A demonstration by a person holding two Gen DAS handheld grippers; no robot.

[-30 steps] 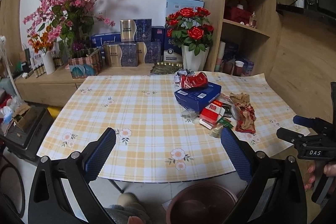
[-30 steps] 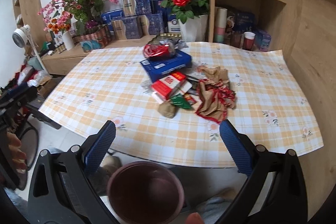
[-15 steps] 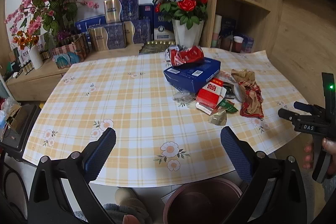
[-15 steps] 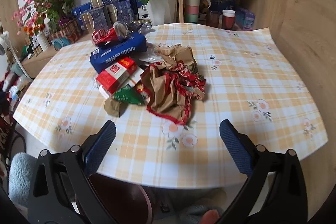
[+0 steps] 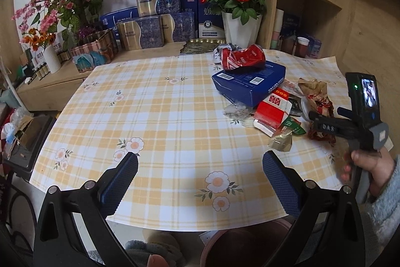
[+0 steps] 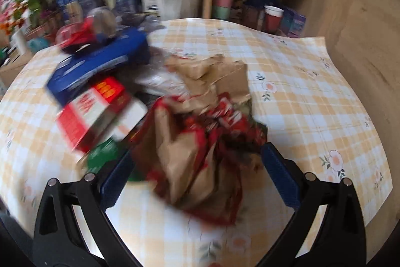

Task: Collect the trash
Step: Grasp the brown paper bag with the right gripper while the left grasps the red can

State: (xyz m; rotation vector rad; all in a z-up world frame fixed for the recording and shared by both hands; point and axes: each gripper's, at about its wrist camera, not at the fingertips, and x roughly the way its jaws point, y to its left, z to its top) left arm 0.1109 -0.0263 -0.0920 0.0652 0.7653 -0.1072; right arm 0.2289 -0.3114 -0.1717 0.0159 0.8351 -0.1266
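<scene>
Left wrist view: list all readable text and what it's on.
"DAS": on the body of the right gripper.
"Coffee": white letters on the side of the blue box; partly readable.
Red and white carton: large red characters, not legible to me.
Gift boxes on the sideboard: print too small.
Right wrist view: all blurred.

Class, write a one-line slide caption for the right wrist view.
Open right gripper closing in on a crumpled brown-and-red paper bag amid table trash.

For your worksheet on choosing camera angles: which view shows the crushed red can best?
The left wrist view: the crushed red can lies sharp and whole on the blue box. In the right wrist view it is a motion-blurred red smear at the upper left.
</scene>
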